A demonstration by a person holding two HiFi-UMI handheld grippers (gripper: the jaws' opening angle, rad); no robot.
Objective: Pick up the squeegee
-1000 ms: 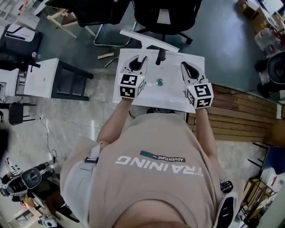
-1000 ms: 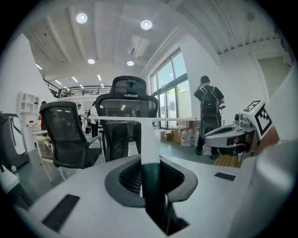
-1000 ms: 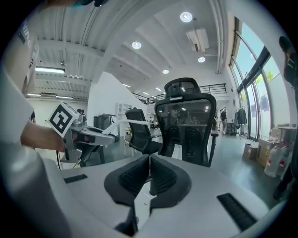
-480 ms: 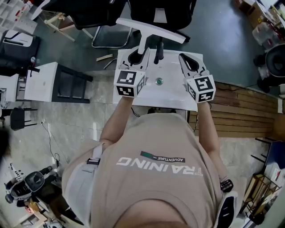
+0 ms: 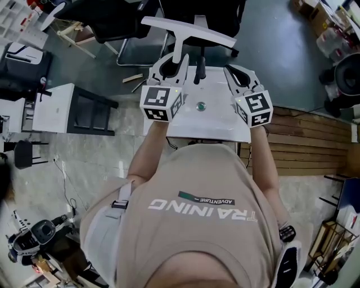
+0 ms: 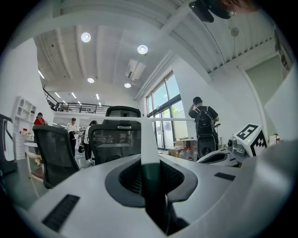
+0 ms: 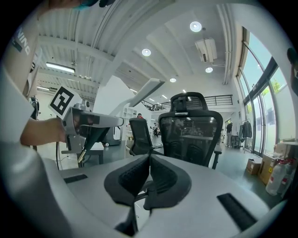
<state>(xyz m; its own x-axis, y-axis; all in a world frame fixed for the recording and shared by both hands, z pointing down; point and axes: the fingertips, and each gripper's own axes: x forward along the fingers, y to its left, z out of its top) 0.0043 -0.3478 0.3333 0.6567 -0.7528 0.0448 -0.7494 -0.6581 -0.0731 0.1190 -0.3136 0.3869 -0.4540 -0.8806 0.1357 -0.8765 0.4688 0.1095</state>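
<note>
The squeegee (image 5: 187, 31) has a long white blade and a white stem that runs down into my left gripper (image 5: 171, 63), held above the far edge of the white table (image 5: 219, 125). From the left gripper view the stem (image 6: 149, 139) stands upright, with a dark green grip pinched by the pads (image 6: 128, 176) below it, so this gripper (image 6: 150, 169) is shut on it. The right gripper view shows the blade (image 7: 146, 91) as a slanted white bar. My right gripper (image 5: 237, 77) hovers at the table's right, and its black pads (image 7: 132, 174) meet with nothing between them.
Black office chairs (image 5: 199, 11) stand just beyond the table. A black upright piece (image 5: 198, 70) and a small round fitting (image 5: 200, 105) sit on the tabletop. A white cabinet (image 5: 53, 107) is at the left, wooden slats (image 5: 304, 143) at the right. People stand far off (image 6: 203, 123).
Both grippers have risen. The left one went higher and carried the squeegee up off the table, so its blade now sits further up the picture.
</note>
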